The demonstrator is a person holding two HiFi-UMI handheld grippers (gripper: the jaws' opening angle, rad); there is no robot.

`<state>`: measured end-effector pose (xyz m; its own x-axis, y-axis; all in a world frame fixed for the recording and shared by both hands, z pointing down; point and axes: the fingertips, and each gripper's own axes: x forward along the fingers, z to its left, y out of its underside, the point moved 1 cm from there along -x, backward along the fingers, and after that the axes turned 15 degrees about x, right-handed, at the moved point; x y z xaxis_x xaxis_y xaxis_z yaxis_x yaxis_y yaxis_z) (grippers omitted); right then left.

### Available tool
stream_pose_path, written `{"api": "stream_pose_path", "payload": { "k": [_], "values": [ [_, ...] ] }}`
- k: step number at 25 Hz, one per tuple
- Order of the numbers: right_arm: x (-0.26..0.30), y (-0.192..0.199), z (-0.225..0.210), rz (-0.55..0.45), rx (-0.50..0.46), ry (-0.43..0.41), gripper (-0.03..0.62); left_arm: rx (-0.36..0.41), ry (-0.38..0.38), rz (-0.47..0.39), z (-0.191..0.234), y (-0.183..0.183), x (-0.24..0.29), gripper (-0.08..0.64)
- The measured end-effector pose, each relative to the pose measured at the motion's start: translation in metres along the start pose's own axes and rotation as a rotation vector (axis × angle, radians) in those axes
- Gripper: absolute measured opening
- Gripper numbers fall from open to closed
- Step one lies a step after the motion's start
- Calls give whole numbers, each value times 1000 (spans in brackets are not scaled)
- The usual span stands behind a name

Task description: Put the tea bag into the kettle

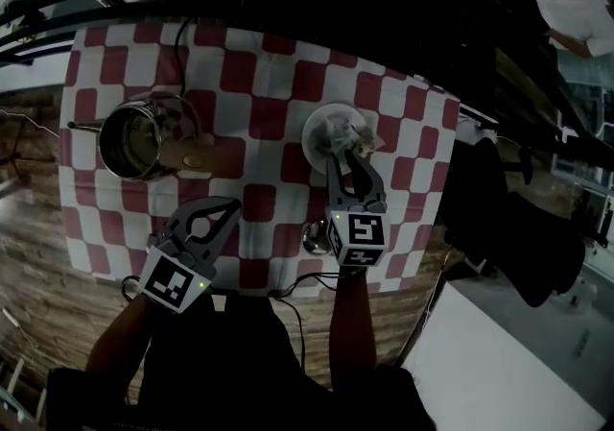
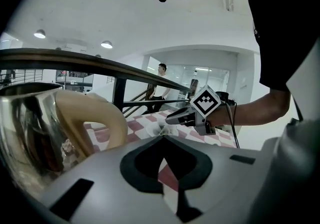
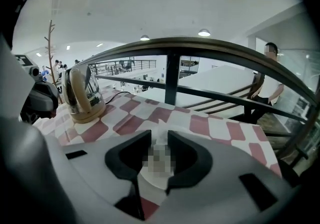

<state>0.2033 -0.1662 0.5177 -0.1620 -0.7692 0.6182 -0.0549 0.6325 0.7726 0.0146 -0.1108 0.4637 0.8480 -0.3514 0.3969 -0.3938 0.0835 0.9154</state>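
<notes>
Judging by its look, the tea bag is light, soft and easily torn, so a gentle pinch on its paper body seems best; it lies on the white plate right of the table's middle, well apart from the open kettle at the left; the right claw stands apart over the plate's near edge, pressing nothing; the left claw is together, empty; one kettle, one plate; the bags form a small heap I cannot count.

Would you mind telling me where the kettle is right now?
In the head view the kettle stands on the left of the checkered tablecloth, just beyond the left tongs and left of the white plate.
</notes>
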Motion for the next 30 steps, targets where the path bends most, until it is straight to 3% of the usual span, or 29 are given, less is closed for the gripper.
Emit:
{"api": "stream_pose_path", "payload": {
  "k": [6,8,10,17,25,30],
  "values": [
    [21,6,-1,51,-1,16,108,-23,-2,15,15,8,2,5],
    [23,4,-6,41,-9,51,48,-29,-6,15,20,9,2,5],
    [21,-1,-9,16,-11,68,18,-29,-5,17,22,9,3,5],
    [-8,-26,-6,-54,4,63,17,-8,6,10,19,-2,-3,5],
    [-50,-56,10,-191,107,10,17,21,-29,-24,6,-21,-27,5],
    [-70,-71,29,-235,86,-16,17,30,-63,-40,-1,-28,-51,5]
  ]
}}
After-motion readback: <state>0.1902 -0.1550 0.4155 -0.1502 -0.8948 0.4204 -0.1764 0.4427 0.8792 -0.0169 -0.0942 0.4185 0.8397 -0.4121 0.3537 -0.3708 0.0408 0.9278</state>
